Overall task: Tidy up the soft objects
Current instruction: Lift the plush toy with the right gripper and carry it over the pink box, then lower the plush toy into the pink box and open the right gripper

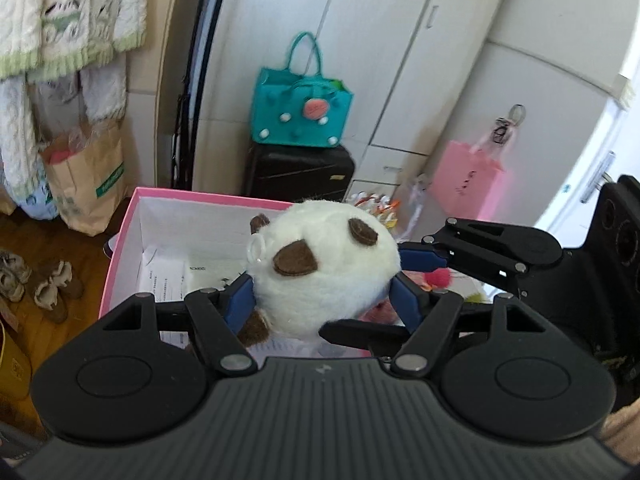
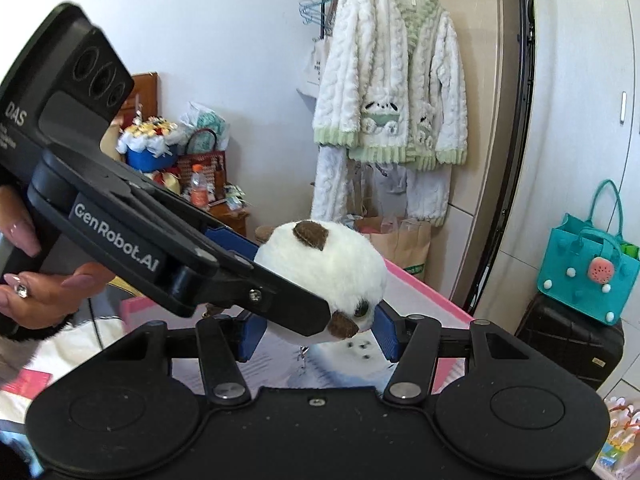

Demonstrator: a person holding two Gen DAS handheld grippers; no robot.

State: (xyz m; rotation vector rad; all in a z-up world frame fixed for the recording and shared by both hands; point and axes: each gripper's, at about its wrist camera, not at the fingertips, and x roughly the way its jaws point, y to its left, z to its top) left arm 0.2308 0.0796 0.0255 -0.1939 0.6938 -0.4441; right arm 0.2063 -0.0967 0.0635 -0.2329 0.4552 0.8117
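Note:
A round white plush toy with brown felt patches hangs in the air over an open pink box with papers inside. My left gripper is shut on the toy, its blue pads pressing both sides. From the right, the right gripper's fingers reach in and clamp the same toy. In the right wrist view the plush toy sits between the blue pads of my right gripper, which is shut on it. The left gripper's black finger crosses in front, and the pink box's rim shows behind.
A teal handbag stands on a black suitcase before white wardrobe doors. A pink bag hangs at right; a paper bag and shoes sit at left. A fluffy cardigan hangs behind. A person's hand holds the left gripper.

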